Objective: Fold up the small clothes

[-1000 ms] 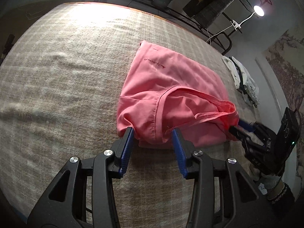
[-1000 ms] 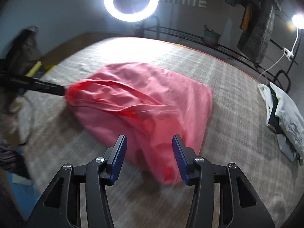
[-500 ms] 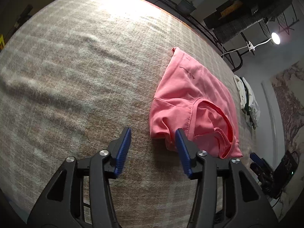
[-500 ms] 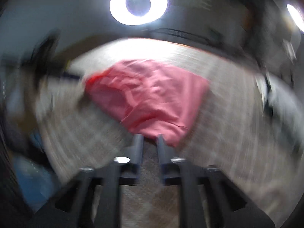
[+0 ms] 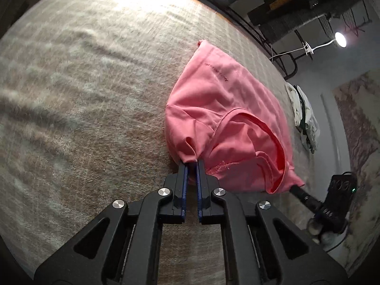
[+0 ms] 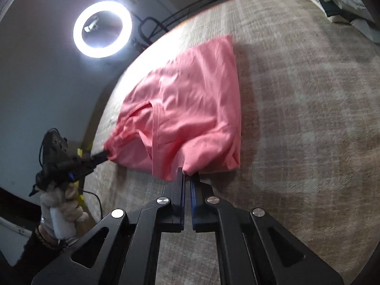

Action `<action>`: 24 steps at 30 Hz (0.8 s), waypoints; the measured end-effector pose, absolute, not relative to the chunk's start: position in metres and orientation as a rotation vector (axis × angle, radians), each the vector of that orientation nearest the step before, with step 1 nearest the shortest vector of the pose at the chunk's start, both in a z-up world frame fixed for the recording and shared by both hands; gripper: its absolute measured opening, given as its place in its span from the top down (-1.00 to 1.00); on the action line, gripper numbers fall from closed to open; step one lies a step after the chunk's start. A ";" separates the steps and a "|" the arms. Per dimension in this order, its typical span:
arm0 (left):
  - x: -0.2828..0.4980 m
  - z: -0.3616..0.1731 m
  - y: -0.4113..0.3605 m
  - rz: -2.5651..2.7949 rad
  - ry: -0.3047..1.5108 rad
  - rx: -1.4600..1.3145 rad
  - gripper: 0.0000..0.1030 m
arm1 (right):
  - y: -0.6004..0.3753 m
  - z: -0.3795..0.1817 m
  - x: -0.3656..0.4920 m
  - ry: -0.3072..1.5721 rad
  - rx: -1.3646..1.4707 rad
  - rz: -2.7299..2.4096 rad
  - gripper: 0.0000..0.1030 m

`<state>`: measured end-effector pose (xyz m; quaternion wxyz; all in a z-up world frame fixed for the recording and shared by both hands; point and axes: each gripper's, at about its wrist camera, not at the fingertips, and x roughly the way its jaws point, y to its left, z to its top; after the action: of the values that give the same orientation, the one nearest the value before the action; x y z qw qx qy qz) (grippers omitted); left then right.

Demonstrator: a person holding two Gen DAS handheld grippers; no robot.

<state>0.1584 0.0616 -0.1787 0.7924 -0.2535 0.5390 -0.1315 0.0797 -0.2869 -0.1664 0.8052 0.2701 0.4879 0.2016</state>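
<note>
Over on the left, the left tongs [image 5: 192, 162] have just snapped closed, and they are clenched on a pinched corner of the pink shirt [image 5: 225, 109]; half a second ago those blue pads stood wide apart with the fabric's edge only beside them, so this is a fresh bite. In the right wrist view the same tool [image 6: 104, 154] shows at the left edge, carried by a gloved hand [image 6: 61, 210], its tip buried in the bunched left end of the pink shirt [image 6: 190, 109]. The garment lies on the beige checked tabletop [image 5: 83, 95], roughly in the middle, spread out flat at its far end and gathered into folds near the two tools, with the neckline loop open toward the right side in the left wrist view. Moving right, the right tongs [image 6: 187, 175] have also just been closing, and they now grasp a small tuck of the shirt's near hem; a second ago they hung open above the cloth. From the left wrist camera that tool [image 5: 295, 188] shows only as a dark tip at the shirt's lower right corner. Further right, a pile of white and dark clothes [image 5: 304, 116] sits well apart from the pink one near the tabletop's edge, and a ring light [image 6: 102, 29] glows beyond the far side.
</note>
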 end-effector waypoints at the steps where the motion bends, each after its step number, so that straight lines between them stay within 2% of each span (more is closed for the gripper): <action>1: 0.155 -0.175 0.061 -0.288 1.152 -0.544 0.94 | -0.293 -0.161 0.077 1.022 0.601 0.436 0.97; 6: 0.138 -0.154 0.059 -0.339 1.098 -0.545 0.95 | -0.328 -0.150 0.067 0.963 0.722 0.453 0.97; 12: 0.139 -0.189 0.053 -0.298 1.203 -0.464 0.94 | -0.319 -0.179 0.073 1.062 0.732 0.437 0.94; 15: 0.137 -0.185 0.056 -0.308 1.189 -0.470 0.94 | -0.317 -0.180 0.073 1.091 0.730 0.454 0.89; 16: 0.136 -0.182 0.056 -0.309 1.177 -0.458 0.94 | -0.318 -0.179 0.073 1.095 0.748 0.461 0.85; 18: 0.134 -0.177 0.056 -0.310 1.161 -0.436 0.94 | -0.318 -0.183 0.076 1.093 0.778 0.455 0.35; 19: 0.134 -0.177 0.054 -0.315 1.162 -0.431 0.94 | -0.316 -0.185 0.078 1.100 0.771 0.443 0.33; 21: 0.133 -0.177 0.048 -0.313 1.163 -0.400 0.94 | -0.309 -0.191 0.084 1.105 0.764 0.444 0.37; 22: 0.132 -0.177 0.045 -0.312 1.160 -0.381 0.94 | -0.301 -0.196 0.088 1.098 0.777 0.459 0.50; 23: 0.131 -0.176 0.043 -0.312 1.157 -0.372 0.94 | -0.297 -0.197 0.089 1.097 0.797 0.485 0.96; 24: 0.130 -0.173 0.043 -0.314 1.150 -0.367 0.94 | -0.294 -0.195 0.090 1.092 0.804 0.487 0.95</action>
<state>0.1301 0.0427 -0.1734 0.8117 -0.1720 0.5385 -0.1471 0.0900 -0.2936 -0.1952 0.7514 0.3680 0.5002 0.2231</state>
